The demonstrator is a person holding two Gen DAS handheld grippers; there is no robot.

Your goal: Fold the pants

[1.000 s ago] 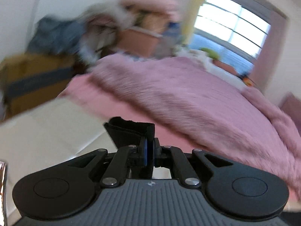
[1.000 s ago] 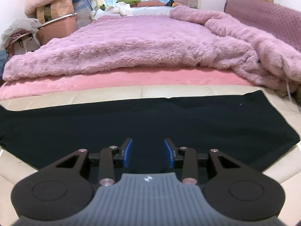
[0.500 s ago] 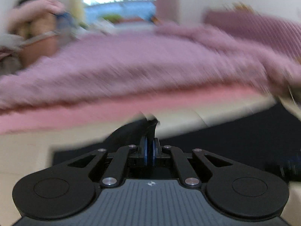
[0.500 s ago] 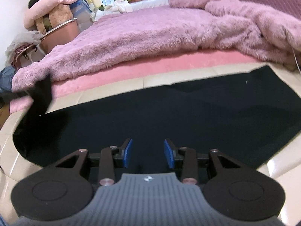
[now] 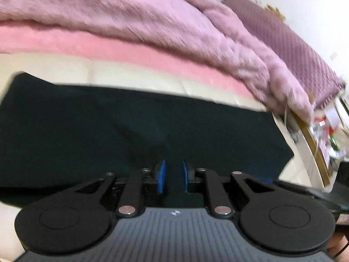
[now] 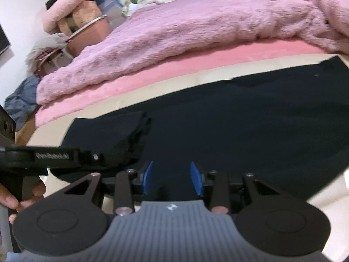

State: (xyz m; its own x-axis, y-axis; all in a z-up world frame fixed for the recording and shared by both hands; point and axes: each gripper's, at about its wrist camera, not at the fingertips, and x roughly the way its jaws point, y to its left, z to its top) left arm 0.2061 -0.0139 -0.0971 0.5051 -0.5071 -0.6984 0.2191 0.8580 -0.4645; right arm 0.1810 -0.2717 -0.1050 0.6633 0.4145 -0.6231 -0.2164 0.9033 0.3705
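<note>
One pair of black pants point(image 6: 218, 126), one end folded over, below two parted, empty grippers: left gripper point(image 5: 173, 176) just opening, right gripper point(image 6: 172, 178); fluffy blanket point(image 6: 196, 28) behind.

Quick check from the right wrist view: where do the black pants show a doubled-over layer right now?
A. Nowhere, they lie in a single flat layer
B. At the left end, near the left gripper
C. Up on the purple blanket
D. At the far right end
B: in the right wrist view the black pants have a folded-over flap at their left end, just beyond the left gripper.
</note>
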